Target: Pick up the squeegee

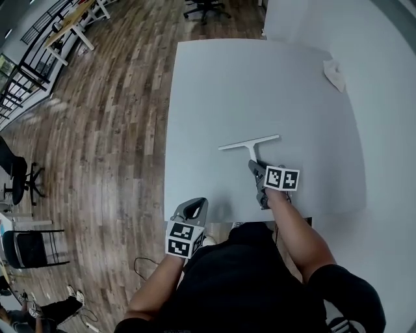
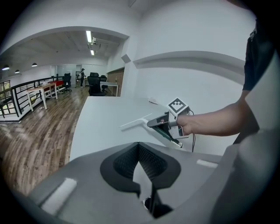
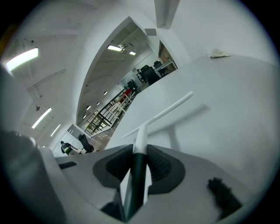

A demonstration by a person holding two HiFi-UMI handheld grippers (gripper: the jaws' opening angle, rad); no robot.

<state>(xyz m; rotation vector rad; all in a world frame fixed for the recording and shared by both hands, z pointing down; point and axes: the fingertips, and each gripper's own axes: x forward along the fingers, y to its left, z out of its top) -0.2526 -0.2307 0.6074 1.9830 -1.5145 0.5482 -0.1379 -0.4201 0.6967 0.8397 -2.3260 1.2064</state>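
A white T-shaped squeegee [image 1: 250,144] with a dark green handle is out over the pale grey table [image 1: 214,84], blade crosswise and away from me. My right gripper [image 1: 254,166] is shut on the handle. In the right gripper view the handle runs between the pads and the blade [image 3: 166,113] casts a shadow on the tabletop below it. My left gripper [image 1: 197,205] hovers at the table's near edge, to the left of the squeegee, shut with nothing in it [image 2: 138,146]. The left gripper view shows the right gripper [image 2: 154,123] holding the squeegee [image 2: 135,123].
A crumpled white cloth [image 1: 335,73] lies at the table's far right. A white wall runs along the right side. Wooden floor is to the left, with black chairs [image 1: 19,179] there, and an office chair [image 1: 207,8] stands beyond the table's far end.
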